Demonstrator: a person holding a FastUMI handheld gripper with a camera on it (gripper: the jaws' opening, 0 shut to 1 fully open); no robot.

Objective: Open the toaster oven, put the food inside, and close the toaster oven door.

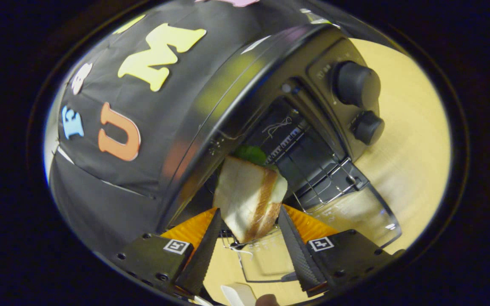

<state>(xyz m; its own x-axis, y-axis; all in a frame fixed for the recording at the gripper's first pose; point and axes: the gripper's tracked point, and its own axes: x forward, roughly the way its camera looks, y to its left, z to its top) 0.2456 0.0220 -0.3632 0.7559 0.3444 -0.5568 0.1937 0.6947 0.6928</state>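
While the gripper (248,236) holds the sandwich (249,196) between its 2 fingers (204,250), both pressing on it, the toaster oven (270,110) sits just ahead w/ door (355,212) dropped open. Sandwich at the oven mouth, over the front of the wire rack (321,174); green leaf (251,154) pokes out on the far side.

Risks, judged:
- View is rolled hard, so sandwich rides tilted; layers could slide apart or leaf drop out.
- Far corner could catch oven's top edge or rack wires if pushed in at this angle.
- Release too near the front: sandwich tips onto glass door, blocks closing.
- 2 knobs (357,100) well clear beside the opening, low concern.
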